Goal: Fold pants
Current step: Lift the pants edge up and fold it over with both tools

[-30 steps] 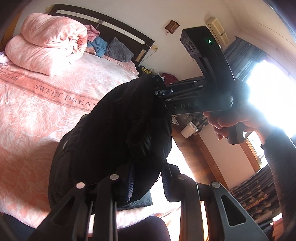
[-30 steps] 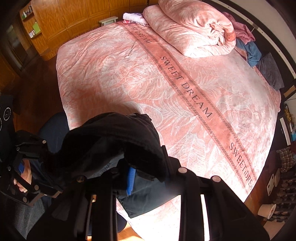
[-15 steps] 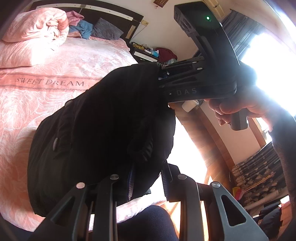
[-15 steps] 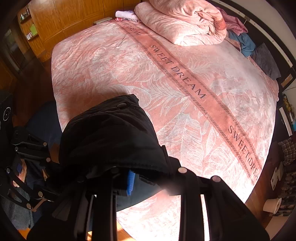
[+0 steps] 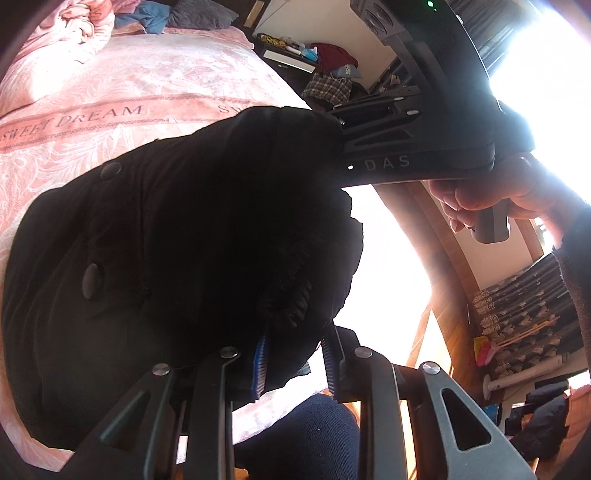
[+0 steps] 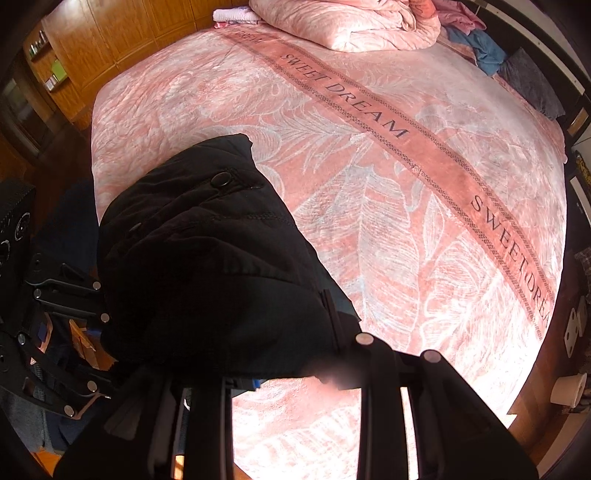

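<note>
both your left gripper (image 5: 295,354) and right gripper (image 6: 291,332) clench the black pants (image 5: 177,240), bunched mid-frame over the pink bed (image 6: 388,221).

The bed (image 6: 388,229) lies open across its middle and toward its right edge, while the bunched black pants (image 6: 207,266) block the near left edge and a rolled duvet (image 6: 354,22) crowds the far end.

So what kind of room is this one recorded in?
A lived-in home bedroom, almost certainly. A large bed with a pink "SWEET DREAM" bedspread fills the view, a rolled pink duvet lies near the dark headboard, and wooden wardrobe doors line one wall.
</note>
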`<state>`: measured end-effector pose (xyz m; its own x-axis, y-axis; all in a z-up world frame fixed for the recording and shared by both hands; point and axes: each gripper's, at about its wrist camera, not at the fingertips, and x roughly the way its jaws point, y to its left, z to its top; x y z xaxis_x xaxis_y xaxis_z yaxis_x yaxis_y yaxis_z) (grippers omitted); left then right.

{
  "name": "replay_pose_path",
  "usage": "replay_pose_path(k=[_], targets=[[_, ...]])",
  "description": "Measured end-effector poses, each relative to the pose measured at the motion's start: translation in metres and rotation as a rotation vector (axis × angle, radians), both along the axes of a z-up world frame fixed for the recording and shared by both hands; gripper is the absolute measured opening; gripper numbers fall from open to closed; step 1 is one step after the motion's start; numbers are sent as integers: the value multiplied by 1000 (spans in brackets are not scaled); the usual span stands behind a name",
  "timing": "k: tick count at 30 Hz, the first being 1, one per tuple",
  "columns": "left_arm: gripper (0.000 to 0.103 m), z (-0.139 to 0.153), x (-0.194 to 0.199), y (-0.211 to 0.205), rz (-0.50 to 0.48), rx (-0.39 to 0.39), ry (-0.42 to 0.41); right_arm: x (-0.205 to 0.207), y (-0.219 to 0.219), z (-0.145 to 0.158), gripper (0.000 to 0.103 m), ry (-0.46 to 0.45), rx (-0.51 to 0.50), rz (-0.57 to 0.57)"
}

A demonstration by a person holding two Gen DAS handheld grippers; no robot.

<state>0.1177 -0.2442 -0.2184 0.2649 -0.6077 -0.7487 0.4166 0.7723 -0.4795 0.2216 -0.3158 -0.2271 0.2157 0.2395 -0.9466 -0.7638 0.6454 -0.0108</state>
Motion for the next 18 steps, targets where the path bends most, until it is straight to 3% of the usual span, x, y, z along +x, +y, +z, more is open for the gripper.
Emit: replay_pose_path(k=[13, 18], targets=[[25, -41, 13, -8, -35, 35, 91, 1, -37, -53, 27, 65, 65, -60], [25, -49, 15, -3, -32, 41, 120, -4, -50, -58, 37, 66, 75, -111]])
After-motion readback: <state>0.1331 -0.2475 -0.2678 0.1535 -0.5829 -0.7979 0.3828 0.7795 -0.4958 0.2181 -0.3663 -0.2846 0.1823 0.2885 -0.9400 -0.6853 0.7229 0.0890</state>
